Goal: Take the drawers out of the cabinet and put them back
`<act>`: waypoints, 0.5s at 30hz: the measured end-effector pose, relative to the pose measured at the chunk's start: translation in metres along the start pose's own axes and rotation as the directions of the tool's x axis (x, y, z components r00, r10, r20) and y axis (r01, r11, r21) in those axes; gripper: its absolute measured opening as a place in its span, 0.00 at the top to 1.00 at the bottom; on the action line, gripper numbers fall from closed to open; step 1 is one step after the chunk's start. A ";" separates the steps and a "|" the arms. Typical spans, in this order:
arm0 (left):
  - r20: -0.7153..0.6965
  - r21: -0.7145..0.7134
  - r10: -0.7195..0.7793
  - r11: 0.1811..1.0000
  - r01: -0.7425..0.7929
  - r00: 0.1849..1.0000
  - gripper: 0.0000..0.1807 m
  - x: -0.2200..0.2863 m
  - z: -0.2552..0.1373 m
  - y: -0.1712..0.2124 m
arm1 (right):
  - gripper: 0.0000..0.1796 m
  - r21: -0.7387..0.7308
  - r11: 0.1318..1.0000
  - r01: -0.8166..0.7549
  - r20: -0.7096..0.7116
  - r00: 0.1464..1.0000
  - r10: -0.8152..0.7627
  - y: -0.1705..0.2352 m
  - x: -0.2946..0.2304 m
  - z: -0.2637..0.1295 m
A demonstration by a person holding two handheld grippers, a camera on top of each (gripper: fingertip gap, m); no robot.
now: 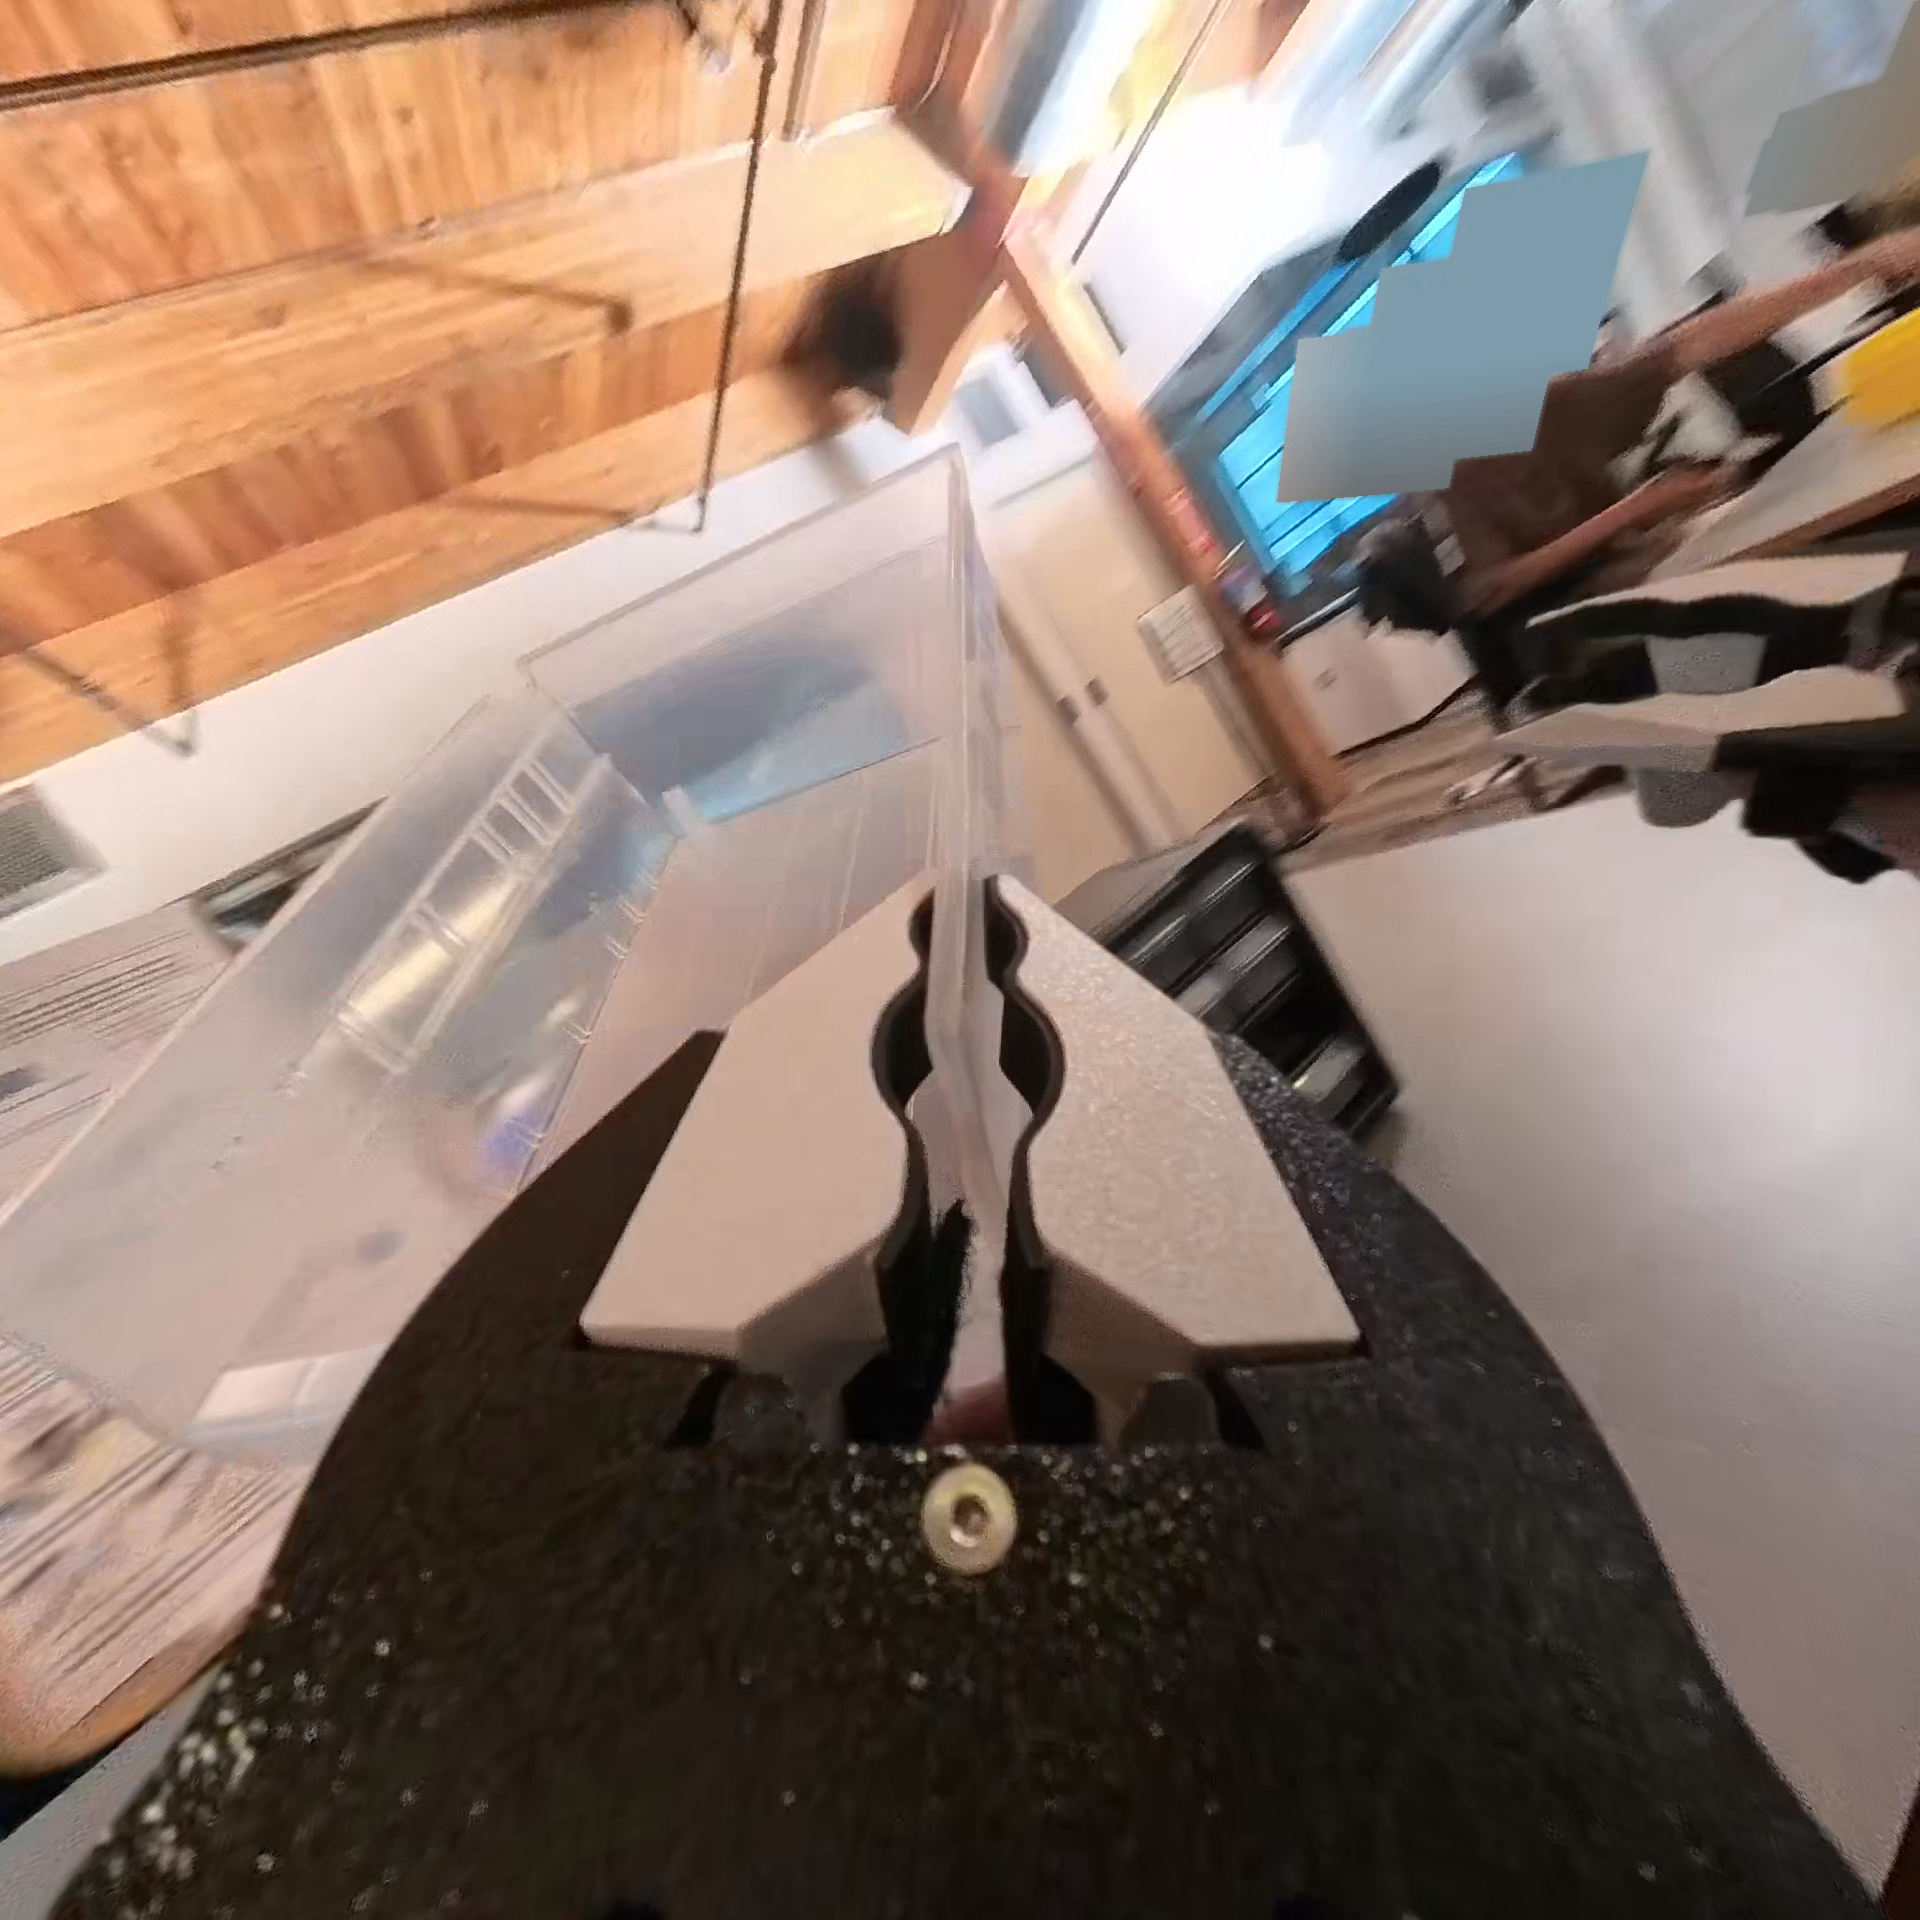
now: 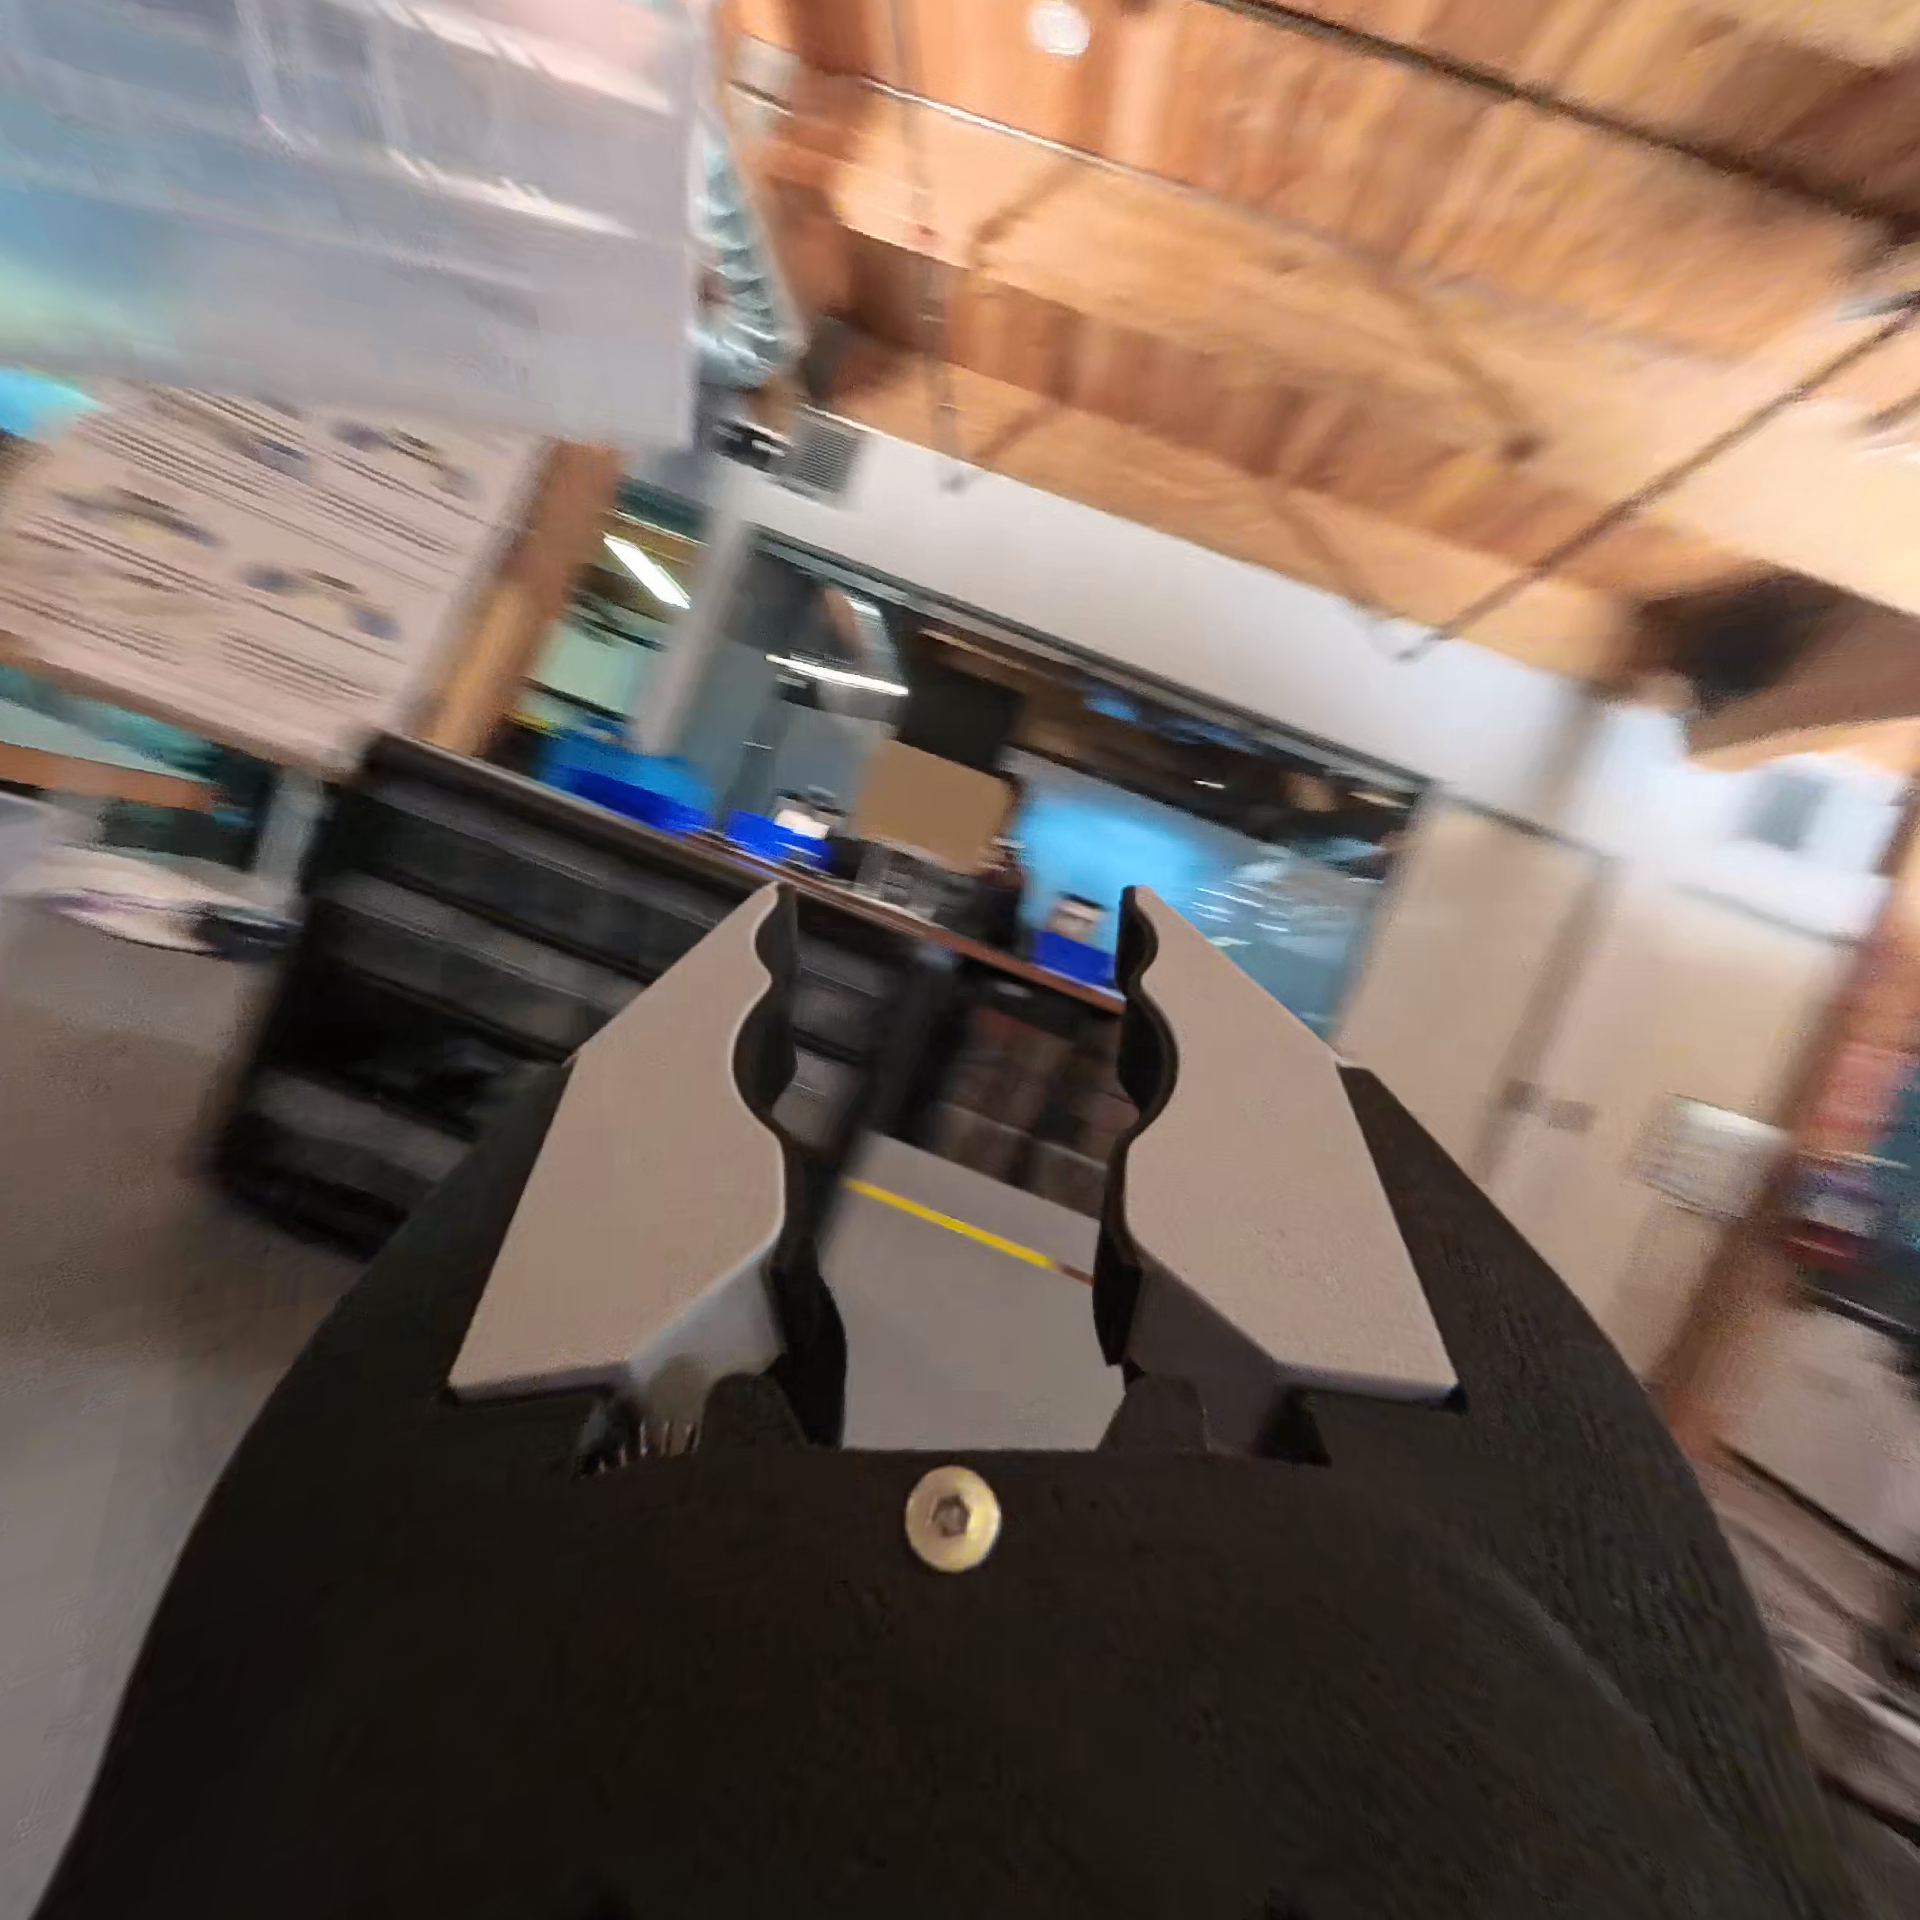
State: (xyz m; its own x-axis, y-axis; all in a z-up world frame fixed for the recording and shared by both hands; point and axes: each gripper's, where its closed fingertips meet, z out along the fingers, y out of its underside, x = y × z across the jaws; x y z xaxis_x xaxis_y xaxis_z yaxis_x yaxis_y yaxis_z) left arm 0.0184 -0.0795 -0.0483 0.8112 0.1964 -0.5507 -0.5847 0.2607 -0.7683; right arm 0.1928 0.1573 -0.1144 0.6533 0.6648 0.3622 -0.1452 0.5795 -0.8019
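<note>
The clear plastic drawer [image 1: 582, 935] is held aloft on the left of the left wrist view, out of the cabinet, one thin wall pinched between the closed fingers of the left gripper [image 1: 971, 914]. The wall runs straight down the wavy channel between the pads, so the grip is taken on an edge only; it looks a slippery hold, and a steady squeeze is probably called for while the drawer is carried. The drawer is seen tilted, its open body swung out to the left of the fingers, with the wooden ceiling [image 1: 312, 312] behind it.

Further right, the black cabinet [image 1: 1257, 977] is seen on the grey table [image 1: 1558, 1143], well apart from the drawer. For a clean return, the drawer would likely need levelling and squaring to an empty slot before it is slid in.

At the far right edge the right gripper [image 1: 1704, 665] is glimpsed, and in its own view the right gripper [image 2: 956, 914] is shown with jaws parted and nothing between them, angled upward past the cabinet [image 2: 499, 935] toward the room. Much is blurred.
</note>
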 end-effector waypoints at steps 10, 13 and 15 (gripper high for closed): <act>-0.565 0.099 -0.158 0.961 0.257 0.810 0.98 0.203 0.126 -0.045 | 0.67 -0.097 0.995 -0.028 -0.571 0.820 -0.033 0.060 0.215 -0.129; -0.680 0.018 -0.194 0.960 0.280 0.707 0.98 0.264 0.156 -0.041 | 0.63 -0.129 0.992 -0.003 -0.672 0.736 -0.085 0.056 0.248 -0.161; -0.731 -0.063 -0.235 0.958 0.280 0.641 0.98 0.300 0.170 -0.034 | 0.63 -0.157 0.986 0.056 -0.705 0.693 -0.152 0.046 0.262 -0.179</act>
State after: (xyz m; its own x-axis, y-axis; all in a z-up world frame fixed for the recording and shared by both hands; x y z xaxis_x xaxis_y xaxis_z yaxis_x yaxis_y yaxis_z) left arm 0.2800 0.1317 -0.1319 0.6623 -0.6265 -0.4108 -0.3328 0.2453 -0.9105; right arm 0.4900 0.2739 -0.1415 0.9985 0.0406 0.0377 0.0102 0.5342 -0.8453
